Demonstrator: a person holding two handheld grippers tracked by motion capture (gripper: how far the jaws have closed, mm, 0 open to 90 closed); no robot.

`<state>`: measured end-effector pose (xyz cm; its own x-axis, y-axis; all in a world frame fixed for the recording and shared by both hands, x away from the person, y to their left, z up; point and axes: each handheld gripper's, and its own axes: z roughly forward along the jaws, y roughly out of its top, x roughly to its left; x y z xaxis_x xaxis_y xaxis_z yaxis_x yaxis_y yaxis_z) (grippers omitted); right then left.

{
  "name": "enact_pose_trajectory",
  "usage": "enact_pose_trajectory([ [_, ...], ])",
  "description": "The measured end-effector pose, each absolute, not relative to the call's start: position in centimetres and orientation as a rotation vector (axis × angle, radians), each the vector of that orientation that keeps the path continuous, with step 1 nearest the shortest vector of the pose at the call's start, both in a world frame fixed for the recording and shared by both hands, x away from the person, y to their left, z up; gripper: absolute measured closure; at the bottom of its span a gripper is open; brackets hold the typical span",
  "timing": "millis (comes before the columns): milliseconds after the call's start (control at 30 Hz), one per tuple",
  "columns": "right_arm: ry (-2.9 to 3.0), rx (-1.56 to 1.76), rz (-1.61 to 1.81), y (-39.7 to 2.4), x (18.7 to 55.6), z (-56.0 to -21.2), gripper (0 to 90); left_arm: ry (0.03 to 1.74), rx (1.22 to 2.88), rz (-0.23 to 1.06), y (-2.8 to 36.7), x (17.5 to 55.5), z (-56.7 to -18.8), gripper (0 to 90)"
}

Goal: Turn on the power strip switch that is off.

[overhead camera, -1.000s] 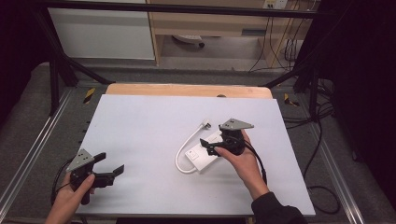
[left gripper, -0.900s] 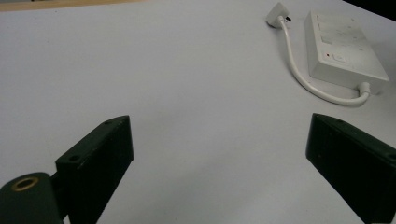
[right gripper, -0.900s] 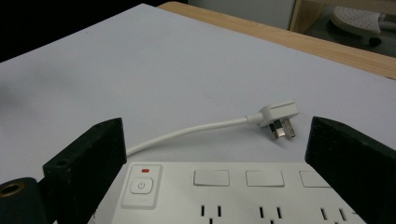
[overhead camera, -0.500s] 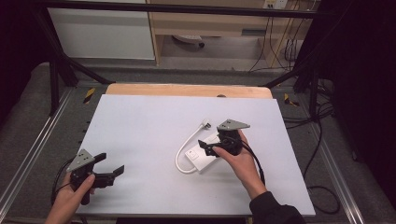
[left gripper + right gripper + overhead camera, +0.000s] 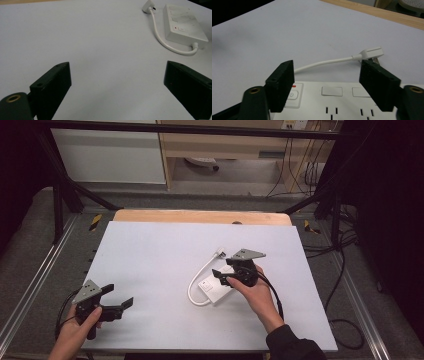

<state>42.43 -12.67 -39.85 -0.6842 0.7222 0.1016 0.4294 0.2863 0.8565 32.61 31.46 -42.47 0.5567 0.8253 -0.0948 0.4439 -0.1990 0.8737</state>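
i have the right gripper (image 5: 221,276) down over the white power strip (image 5: 216,290), which lies flat a little right of the middle of the white table (image 5: 150,250). in the right gripper view its jaws stand wide apart above the strip's top face, near the end with the power button (image 5: 292,94), and they close on nothing; i cannot tell whether they touch the plastic. so i judge the job barely begun: the approach is made, but the grasp, and any lift or shift of the strip, are all left to do. the strip's short white cord (image 5: 196,280) loops round to its plug (image 5: 220,253), which lies loose on the table just beyond the strip.

my left gripper (image 5: 122,301) waits at the near left corner, well apart from the strip, jaws spread and holding nothing.

containers: i see none on the table; the strip's sockets that show are all vacant.
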Motion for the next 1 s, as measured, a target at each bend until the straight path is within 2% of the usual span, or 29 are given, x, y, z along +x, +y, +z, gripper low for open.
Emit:
enact_pose_trajectory([
  [33,2.254,1.048,1.353,-12.7,42.4,-39.8,33.7,1.041,1.832,0.498,31.5,32.6,-42.5,7.7],
  [133,2.250,1.057,1.351,-12.6,42.5,-40.0,43.2,1.041,1.832,0.498,31.5,32.6,-42.5,7.7],
  [267,2.250,1.065,1.353,-12.7,42.6,-40.2,49.1,1.041,1.832,0.497,31.5,32.6,-42.5,7.8],
  [800,2.247,1.033,1.353,-12.3,42.5,-41.6,82.5,1.046,1.825,0.501,31.5,32.6,-42.4,7.7],
  [1000,2.228,1.076,1.362,-12.6,42.5,-42.4,88.4,1.046,1.829,0.514,31.5,32.6,-42.4,7.8],
])
